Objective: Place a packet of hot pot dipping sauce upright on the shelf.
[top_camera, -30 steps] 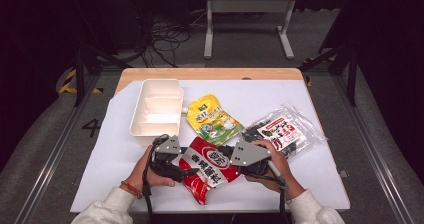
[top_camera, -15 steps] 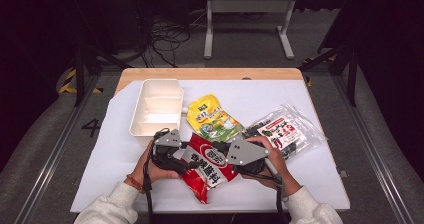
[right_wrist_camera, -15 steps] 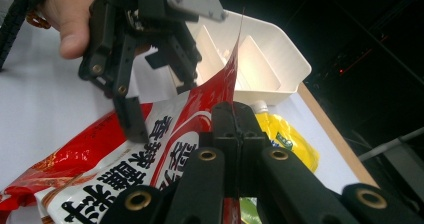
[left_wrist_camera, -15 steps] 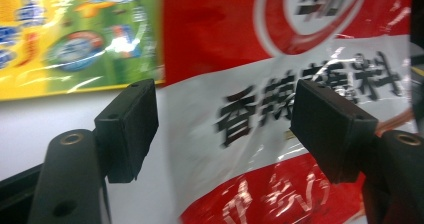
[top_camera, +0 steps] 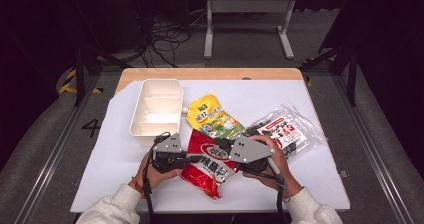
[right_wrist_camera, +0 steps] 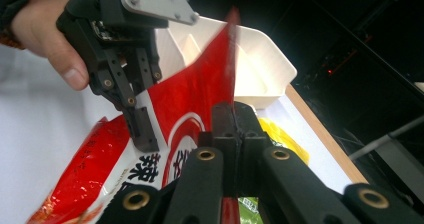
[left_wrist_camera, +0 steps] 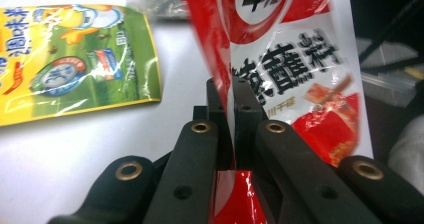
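White paper covers the desk point(top_camera: 300, 109), dark floor and cables beyond. Both grippers have closed in since a second ago: the left gripper point(left_wrist_camera: 231, 91) and right gripper point(right_wrist_camera: 232, 115) each have jaws pinching the red packet point(top_camera: 210, 161), now lifted off the near desk between them, likely readying a tear or carry. Its printing is Chinese, unreadable here. Yellow pouch point(top_camera: 212, 118) and white tray point(top_camera: 137, 116) lie behind.

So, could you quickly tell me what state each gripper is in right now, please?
Left gripper: shut on the red packet.
Right gripper: shut on the red packet.
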`<state>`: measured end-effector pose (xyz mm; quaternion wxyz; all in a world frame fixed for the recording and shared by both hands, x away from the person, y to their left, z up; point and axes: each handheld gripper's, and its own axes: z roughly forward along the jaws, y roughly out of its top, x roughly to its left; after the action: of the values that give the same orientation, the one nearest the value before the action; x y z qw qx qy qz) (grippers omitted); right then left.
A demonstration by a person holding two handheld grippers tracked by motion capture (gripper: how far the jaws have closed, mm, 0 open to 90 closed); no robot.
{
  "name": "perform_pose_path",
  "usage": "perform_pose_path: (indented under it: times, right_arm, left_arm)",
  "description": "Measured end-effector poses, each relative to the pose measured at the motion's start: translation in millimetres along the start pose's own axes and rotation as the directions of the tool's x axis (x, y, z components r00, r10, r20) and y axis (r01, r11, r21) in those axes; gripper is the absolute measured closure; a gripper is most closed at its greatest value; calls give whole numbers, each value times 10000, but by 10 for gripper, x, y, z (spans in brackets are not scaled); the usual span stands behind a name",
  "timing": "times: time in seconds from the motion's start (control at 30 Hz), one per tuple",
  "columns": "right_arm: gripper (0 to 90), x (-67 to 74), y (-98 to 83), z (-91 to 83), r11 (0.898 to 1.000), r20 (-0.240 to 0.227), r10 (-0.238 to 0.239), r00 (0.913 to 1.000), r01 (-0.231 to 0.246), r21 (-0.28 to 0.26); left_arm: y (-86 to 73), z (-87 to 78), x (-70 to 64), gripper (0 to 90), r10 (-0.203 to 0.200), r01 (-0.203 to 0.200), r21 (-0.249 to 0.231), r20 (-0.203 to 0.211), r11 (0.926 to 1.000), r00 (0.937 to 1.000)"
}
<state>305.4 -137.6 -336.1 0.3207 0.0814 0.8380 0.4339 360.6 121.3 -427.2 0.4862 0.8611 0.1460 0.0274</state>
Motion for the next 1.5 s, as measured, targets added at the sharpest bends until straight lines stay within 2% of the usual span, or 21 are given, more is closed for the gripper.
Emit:
perform_pose_path:
  times: [0.07,0.17,0.27,0.3,0.37,0.47,0.5,0.53,0.57,0.67,0.7,0.77,0.8,0.97,1.23,1.3,1.37,1.4,1.43,1.47,1.5]
  right_arm:
    - [794,-5,-20,-37,9998,410,193,9990,-193,4]
    - [661,-25,-80,-136,9973,505,702,9963,-689,-257]
    - [517,-46,-201,-328,9864,621,1540,9861,-1498,-681]
    - [517,-46,-201,-328,9864,621,1540,9861,-1498,-681]
    - [432,-42,-346,-522,9717,705,2243,9720,-2176,-916]
    - [416,22,-654,-765,9464,674,3141,9470,-3067,-1011]
    - [408,43,-731,-798,9441,686,3243,9435,-3182,-859]
    - [376,103,-956,-860,9322,820,3619,9286,-3613,-228]
    - [357,128,-1044,-873,9271,837,3724,9243,-3746,115]
    - [344,166,-1195,-888,9234,1072,3687,9233,-3771,723]
    - [329,177,-1324,-900,9099,1152,3892,9139,-4009,1068]
    - [322,179,-1360,-903,9055,1194,3950,9109,-4080,1167]
    - [320,174,-1438,-919,8955,1306,4078,9037,-4238,1359]
    - [326,153,-1528,-919,8750,1270,4502,8838,-4651,1344]
    - [313,152,-1536,-885,8772,1216,4426,8885,-4571,1470]
    - [310,153,-1535,-875,8757,1210,4456,8870,-4599,1470]
    - [308,169,-1541,-853,8757,1168,4433,8887,-4572,1555]
    - [307,176,-1544,-847,8742,1139,4445,8885,-4580,1611]
    - [306,184,-1545,-840,8734,1105,4467,8878,-4596,1614]
    - [306,184,-1545,-840,8734,1105,4467,8878,-4596,1614]
    - [306,198,-1545,-836,8731,1083,4450,8890,-4575,1685]
  left_arm:
    - [-18,-43,-4,898,-228,226,-136,-120,9997,9997]
    - [-35,-117,-12,898,-469,461,-446,-167,9979,9988]
    - [-38,-189,-17,899,-605,588,-758,-198,9954,9980]
    - [-38,-189,-17,899,-605,588,-758,-198,9954,9980]
    - [-26,-240,-28,899,-606,593,-982,-95,9934,9981]
    - [1,-285,-57,899,-498,479,-1192,-126,9917,9987]
    - [17,-306,-70,899,-451,428,-1246,-153,9913,9989]
    - [38,-339,-75,899,-385,347,-1397,-243,9896,9990]
    - [43,-349,-77,899,-430,390,-1488,-241,9881,9988]
    - [50,-383,-64,899,-467,414,-1639,-283,9856,9985]
    - [53,-406,-47,899,-481,428,-1753,-262,9836,9985]
    - [57,-412,-49,899,-539,487,-1785,-247,9827,9982]
    - [71,-431,-39,899,-493,439,-1858,-247,9816,9985]
    - [99,-492,-13,899,-494,376,-2125,-504,9764,9975]
    - [157,-687,45,899,-726,433,-2738,-978,9608,9925]
    - [198,-776,77,899,-532,127,-2856,-1345,9583,9895]
    - [245,-883,132,899,-613,76,-3102,-1638,9506,9846]
    - [284,-999,210,899,-817,108,-3448,-1918,9386,9780]
    - [304,-1054,251,899,-924,151,-3565,-2009,9342,9752]
    - [304,-1054,251,899,-924,151,-3565,-2009,9342,9752]
    - [358,-1147,337,899,-946,15,-3571,-2434,9341,9653]
